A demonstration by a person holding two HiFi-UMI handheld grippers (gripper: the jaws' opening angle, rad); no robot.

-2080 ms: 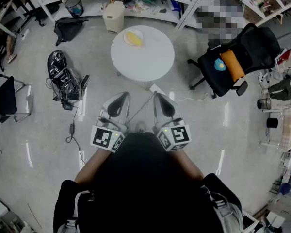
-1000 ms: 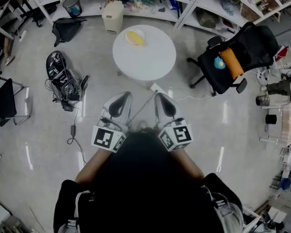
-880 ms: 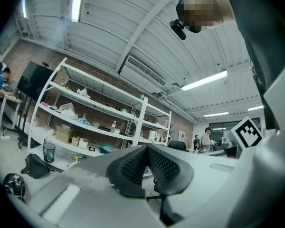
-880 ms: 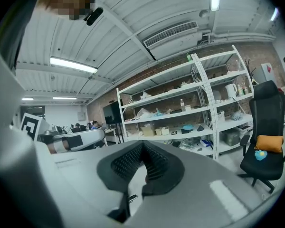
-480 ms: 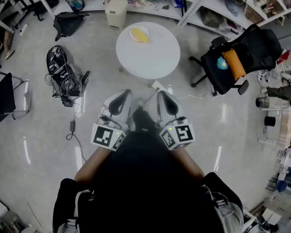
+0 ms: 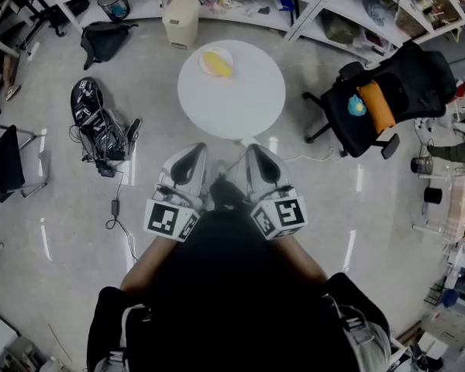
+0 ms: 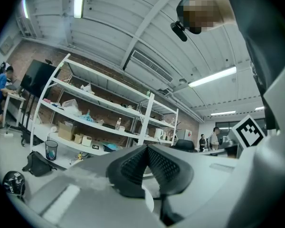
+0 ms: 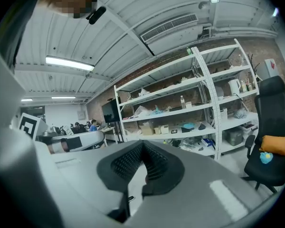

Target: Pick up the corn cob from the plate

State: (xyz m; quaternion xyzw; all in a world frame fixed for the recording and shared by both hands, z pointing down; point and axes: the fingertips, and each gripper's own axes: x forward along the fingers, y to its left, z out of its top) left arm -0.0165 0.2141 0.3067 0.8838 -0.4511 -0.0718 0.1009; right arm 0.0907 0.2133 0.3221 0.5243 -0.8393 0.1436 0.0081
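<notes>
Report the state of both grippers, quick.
Left gripper: closed, jaws together, holding nothing.
Right gripper: closed, jaws together, holding nothing.

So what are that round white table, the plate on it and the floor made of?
The round table looks like white laminate or painted board, matte, with no glare. The plate is white and smooth, ceramic or plastic; too small to tell. The floor looks like polished concrete or a grey coating, glossy: light streaks reflect in it.
</notes>
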